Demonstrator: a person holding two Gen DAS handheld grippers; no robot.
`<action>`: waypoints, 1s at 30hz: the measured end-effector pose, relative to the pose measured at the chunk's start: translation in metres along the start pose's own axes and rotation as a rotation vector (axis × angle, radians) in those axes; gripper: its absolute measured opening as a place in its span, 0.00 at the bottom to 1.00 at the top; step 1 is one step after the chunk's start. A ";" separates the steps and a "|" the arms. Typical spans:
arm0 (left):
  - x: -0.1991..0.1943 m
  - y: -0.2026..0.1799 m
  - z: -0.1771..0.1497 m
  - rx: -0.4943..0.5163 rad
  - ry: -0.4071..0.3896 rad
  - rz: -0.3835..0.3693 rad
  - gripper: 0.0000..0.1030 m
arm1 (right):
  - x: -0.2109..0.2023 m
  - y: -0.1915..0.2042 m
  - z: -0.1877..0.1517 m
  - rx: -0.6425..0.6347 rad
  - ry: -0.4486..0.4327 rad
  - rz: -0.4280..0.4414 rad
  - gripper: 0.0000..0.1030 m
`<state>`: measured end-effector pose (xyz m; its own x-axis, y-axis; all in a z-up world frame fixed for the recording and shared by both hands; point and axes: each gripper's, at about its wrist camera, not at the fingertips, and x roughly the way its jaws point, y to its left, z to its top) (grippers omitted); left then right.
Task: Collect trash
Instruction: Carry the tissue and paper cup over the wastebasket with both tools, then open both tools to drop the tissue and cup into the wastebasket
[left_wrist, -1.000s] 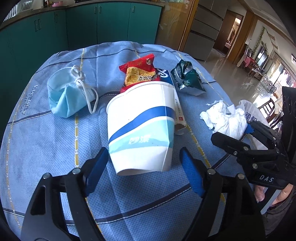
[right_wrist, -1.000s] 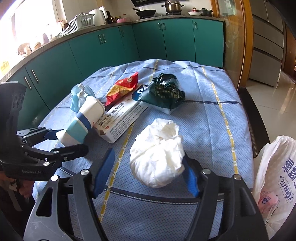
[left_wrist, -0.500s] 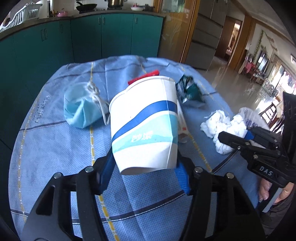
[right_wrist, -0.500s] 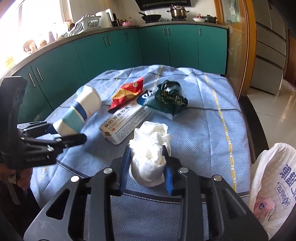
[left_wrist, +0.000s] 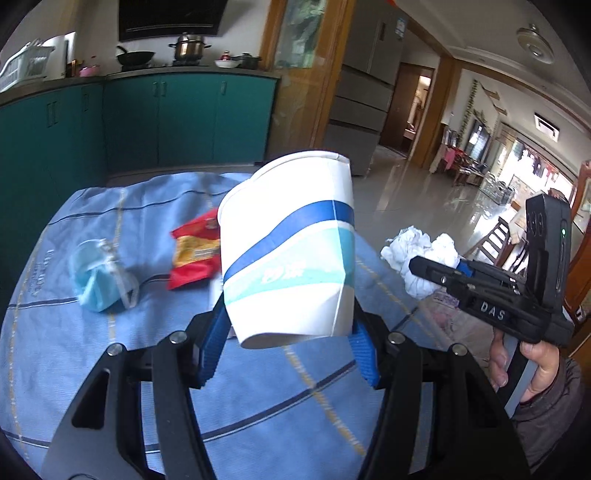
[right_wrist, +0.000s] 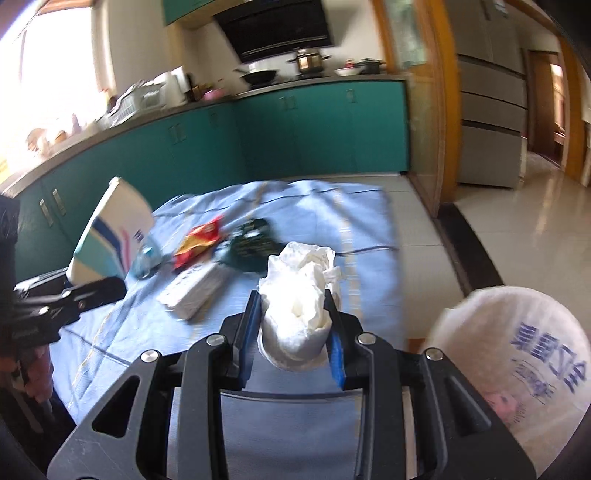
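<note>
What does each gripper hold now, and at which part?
The left gripper holds the paper cup by its base end. The right gripper holds the tissue wad by its lower sides.

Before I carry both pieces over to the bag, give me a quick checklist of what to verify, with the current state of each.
1. Left gripper shut on the paper cup: ok, blue fingers press both sides near its base.
2. Cup clear of the table: ok, lifted and tilted.
3. Right gripper shut on the tissue wad: ok, squeezed between the fingers.
4. Loose tissue ends likely to drop: cannot tell, the top is ragged.
5. Plastic bag within view: ok, at lower right beside the table.
6. Bag mouth open: cannot tell, only its side shows.
</note>
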<state>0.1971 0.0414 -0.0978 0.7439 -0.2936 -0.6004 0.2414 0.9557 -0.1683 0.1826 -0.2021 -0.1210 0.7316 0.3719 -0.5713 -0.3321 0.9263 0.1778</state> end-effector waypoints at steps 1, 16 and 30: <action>0.003 -0.010 0.000 0.018 0.004 -0.009 0.58 | -0.005 -0.009 -0.001 0.013 -0.007 -0.015 0.32; 0.062 -0.123 -0.009 0.146 0.088 -0.124 0.58 | -0.069 -0.136 -0.034 0.254 -0.022 -0.274 0.32; 0.117 -0.173 -0.017 0.179 0.169 -0.170 0.58 | -0.082 -0.152 -0.044 0.247 -0.020 -0.356 0.32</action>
<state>0.2320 -0.1578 -0.1518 0.5730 -0.4272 -0.6994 0.4705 0.8702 -0.1460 0.1468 -0.3756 -0.1363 0.7867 0.0253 -0.6168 0.0937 0.9827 0.1598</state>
